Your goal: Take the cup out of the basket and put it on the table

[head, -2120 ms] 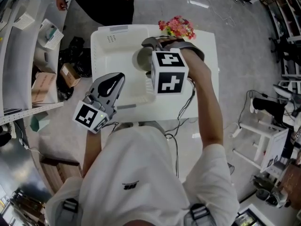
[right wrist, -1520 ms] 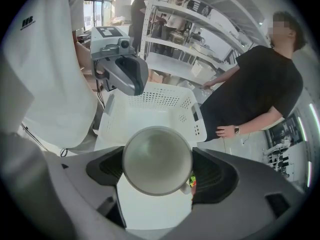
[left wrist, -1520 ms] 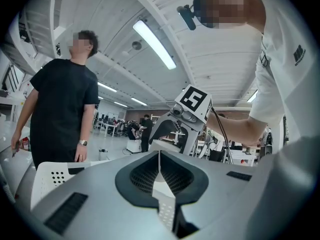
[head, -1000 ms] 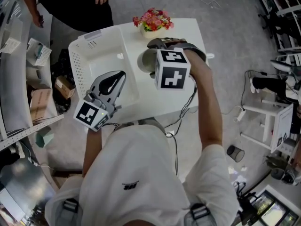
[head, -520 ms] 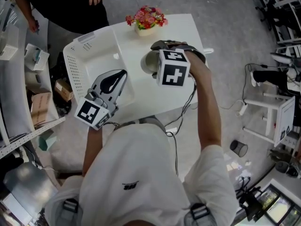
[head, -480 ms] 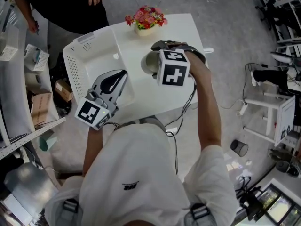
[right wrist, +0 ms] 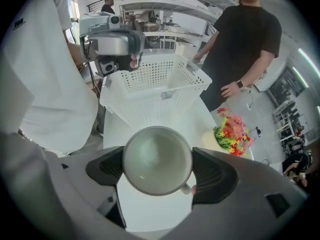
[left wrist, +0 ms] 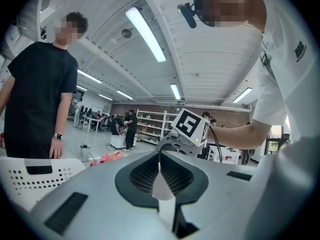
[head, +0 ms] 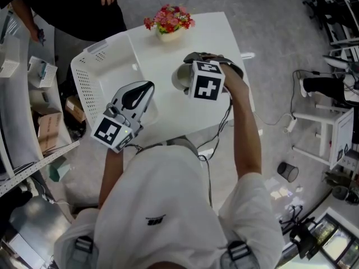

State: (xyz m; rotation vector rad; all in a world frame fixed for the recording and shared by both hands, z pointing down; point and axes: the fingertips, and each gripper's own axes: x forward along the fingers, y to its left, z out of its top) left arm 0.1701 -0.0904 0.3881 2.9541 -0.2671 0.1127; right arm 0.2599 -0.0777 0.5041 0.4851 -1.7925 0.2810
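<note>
The right gripper's [right wrist: 158, 170] jaws clamp both sides of a pale round ceramic cup [right wrist: 156, 156]. The cup is over the white rectangular table [head: 221, 35], just beside the white perforated plastic basket [head: 92, 83]. The left gripper's [left wrist: 160, 166] jaws meet, empty, above the basket's near edge. A small pot of red-pink flowers [head: 168, 20] stands beyond.

Potted flowers [head: 168, 20]; person in black top [head: 73, 4] standing beyond; cardboard box [head: 47, 129] on floor.
</note>
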